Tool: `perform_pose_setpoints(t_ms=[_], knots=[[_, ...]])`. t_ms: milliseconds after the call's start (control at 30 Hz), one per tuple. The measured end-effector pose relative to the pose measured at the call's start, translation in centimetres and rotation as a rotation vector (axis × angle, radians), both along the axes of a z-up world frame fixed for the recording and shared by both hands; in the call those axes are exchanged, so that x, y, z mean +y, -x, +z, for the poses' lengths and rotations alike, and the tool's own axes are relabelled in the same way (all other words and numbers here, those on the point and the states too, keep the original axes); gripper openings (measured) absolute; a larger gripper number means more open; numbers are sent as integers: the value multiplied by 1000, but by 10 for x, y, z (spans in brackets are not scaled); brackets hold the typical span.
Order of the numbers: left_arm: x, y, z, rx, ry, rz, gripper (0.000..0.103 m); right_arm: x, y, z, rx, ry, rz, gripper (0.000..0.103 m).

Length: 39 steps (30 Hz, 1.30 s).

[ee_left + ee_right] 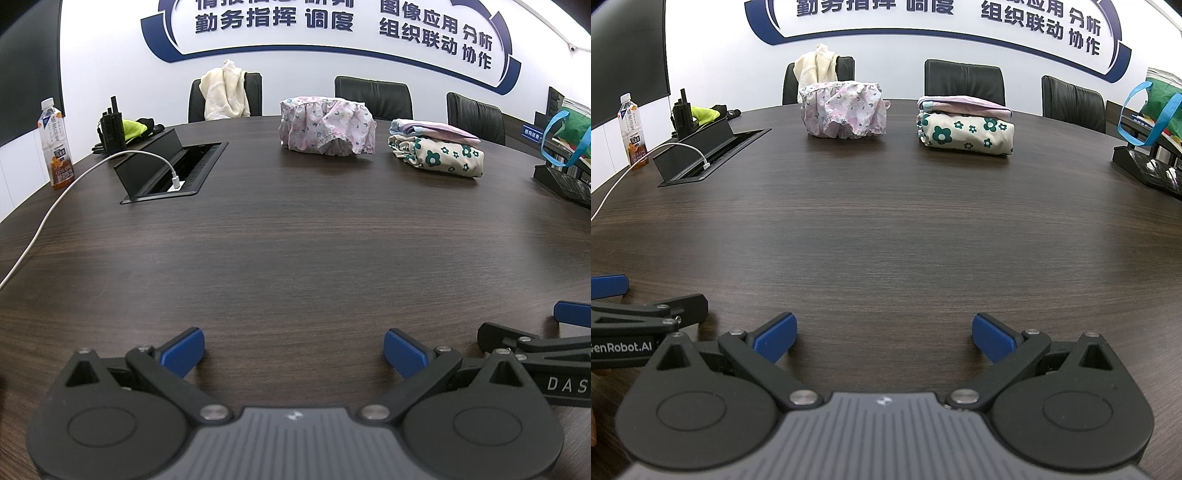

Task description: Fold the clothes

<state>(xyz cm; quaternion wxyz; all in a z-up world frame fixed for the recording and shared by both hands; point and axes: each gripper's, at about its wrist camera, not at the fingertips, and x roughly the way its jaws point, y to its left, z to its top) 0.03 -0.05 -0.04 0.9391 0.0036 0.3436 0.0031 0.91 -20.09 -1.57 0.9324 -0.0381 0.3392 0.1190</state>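
Left gripper [293, 354], right gripper [882, 338]: side by side, jaws apart, empty, presumably staged to reach. Crumpled pink floral garment [844, 110]: 11 o'clock, unfolded. Folded green-flowered cream stack [966, 123]: 1 o'clock, apparently set aside as finished.

Table [295, 240] dark woodgrain, matt; clothes [327, 125] cloth.

A crumpled pink floral garment [327, 123] sits beside two folded, stacked clothes [436, 151].

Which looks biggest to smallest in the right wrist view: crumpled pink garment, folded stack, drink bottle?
1. Folded stack
2. Crumpled pink garment, nearly as big, so that order is unsure
3. Drink bottle, clearly smallest
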Motion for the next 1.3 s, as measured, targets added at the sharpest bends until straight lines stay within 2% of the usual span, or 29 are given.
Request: perform_pose_setpoints(t_ms=[1300], knots=[[2,0,-1,3,0,8,103,-1,0,0,0,0,1,103]])
